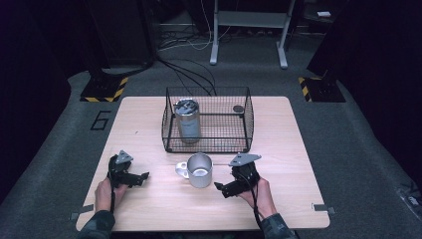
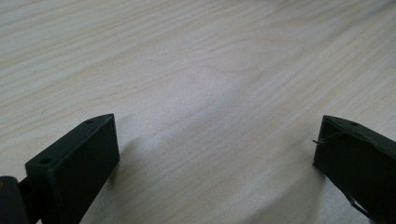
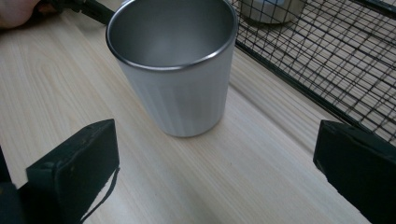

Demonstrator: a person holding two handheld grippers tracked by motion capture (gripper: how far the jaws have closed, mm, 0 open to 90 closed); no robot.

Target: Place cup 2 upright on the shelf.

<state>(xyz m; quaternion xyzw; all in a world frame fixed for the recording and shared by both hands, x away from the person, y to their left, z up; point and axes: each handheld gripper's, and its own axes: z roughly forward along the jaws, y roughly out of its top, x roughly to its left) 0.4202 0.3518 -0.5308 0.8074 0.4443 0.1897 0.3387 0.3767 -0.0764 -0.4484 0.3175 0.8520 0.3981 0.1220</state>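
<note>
A steel mug (image 1: 199, 170) (image 3: 175, 65) stands upright on the wooden table (image 1: 149, 119), its handle toward the left. My right gripper (image 1: 222, 188) (image 3: 217, 161) rests just right of the mug, open, aimed at its side with nothing between the jaws. My left gripper (image 1: 141, 178) (image 2: 217, 156) lies on the table to the mug's left, open over bare wood. A black wire basket (image 1: 208, 119) (image 3: 327, 65) sits behind the mug. Inside it stands a tall metal can (image 1: 187, 121) at the left, and a small dark round thing (image 1: 238, 108) lies at the back right.
Beyond the table is grey carpet with black cables (image 1: 189, 74), a white metal frame (image 1: 249, 30) and two stand bases marked with yellow and black stripes (image 1: 102, 89). Small metal brackets (image 1: 322, 208) sit at the table's near corners.
</note>
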